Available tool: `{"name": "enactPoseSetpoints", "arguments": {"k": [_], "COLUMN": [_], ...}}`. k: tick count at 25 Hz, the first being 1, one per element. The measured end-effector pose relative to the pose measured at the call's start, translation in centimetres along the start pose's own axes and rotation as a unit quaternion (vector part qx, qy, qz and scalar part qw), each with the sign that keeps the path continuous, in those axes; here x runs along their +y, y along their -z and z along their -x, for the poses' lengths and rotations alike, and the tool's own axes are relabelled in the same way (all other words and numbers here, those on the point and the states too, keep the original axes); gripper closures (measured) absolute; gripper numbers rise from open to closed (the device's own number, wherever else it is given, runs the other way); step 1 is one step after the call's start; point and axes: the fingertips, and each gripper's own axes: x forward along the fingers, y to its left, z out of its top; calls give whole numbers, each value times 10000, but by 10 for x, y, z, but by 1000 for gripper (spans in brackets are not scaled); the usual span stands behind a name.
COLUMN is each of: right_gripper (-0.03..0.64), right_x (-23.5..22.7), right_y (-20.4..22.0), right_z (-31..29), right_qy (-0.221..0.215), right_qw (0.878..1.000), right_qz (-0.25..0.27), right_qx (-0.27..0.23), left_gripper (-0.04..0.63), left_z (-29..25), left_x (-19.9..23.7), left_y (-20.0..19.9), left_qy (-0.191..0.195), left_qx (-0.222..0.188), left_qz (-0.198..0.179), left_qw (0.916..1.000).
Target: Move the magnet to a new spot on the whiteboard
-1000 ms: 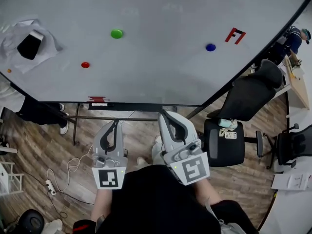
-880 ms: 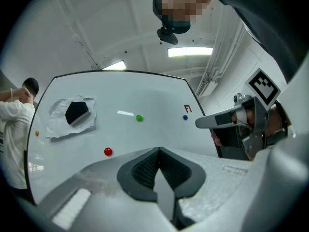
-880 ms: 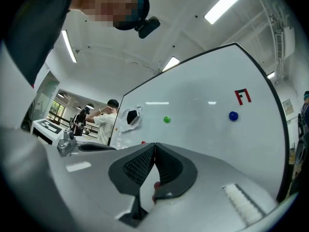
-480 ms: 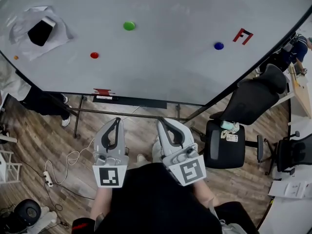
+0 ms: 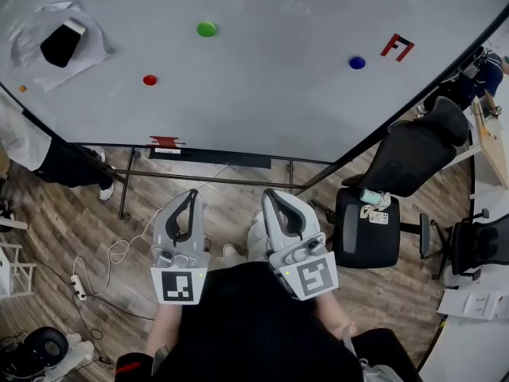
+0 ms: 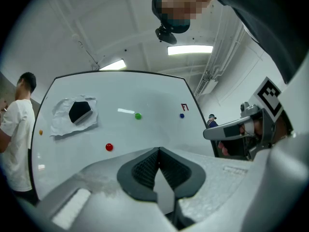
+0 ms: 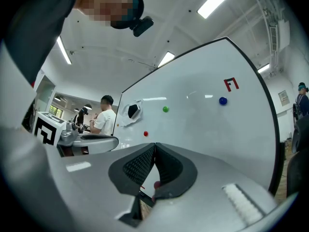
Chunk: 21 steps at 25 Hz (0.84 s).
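Sticking to whiteboard [image 5: 278, 102]: round green magnet [image 5: 207, 29] | left gripper [image 5: 190, 194] closed | right gripper [image 5: 271, 193] closed

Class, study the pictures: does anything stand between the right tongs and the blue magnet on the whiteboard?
Nothing visible does. The right tongs, shut and empty, face the whiteboard across open space. The blue magnet sits on bare board, a red mark beside it; the black chair stands off to the right.

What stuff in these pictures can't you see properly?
- Black block on crumpled white paper, head view: too small to identify.
- Tiny orange dot on the large whiteboard, head view: too small; magnet or mark, unclear.
- Person in white shirt, left gripper view: cut by the picture's left edge.
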Motion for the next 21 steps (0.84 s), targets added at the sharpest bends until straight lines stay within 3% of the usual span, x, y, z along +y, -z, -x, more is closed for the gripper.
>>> {"name": "enactPoseSetpoints", "arguments": {"k": [7, 21], "right_gripper": [614, 615], "right_x": [-6, 4], "right_y": [0, 4], "right_z": [4, -12], "right_qy": [128, 7], "right_qw": [9999, 9997], "right_qz": [34, 177], "right_qx": [58, 170], "left_gripper": [594, 594], "left_z": [-2, 6], "left_x": [-7, 12], "left_y": [0, 2], "left_qy": [115, -72], "left_qx": [24, 2], "left_qz": [-9, 31], "left_qw": [9999, 10000]}}
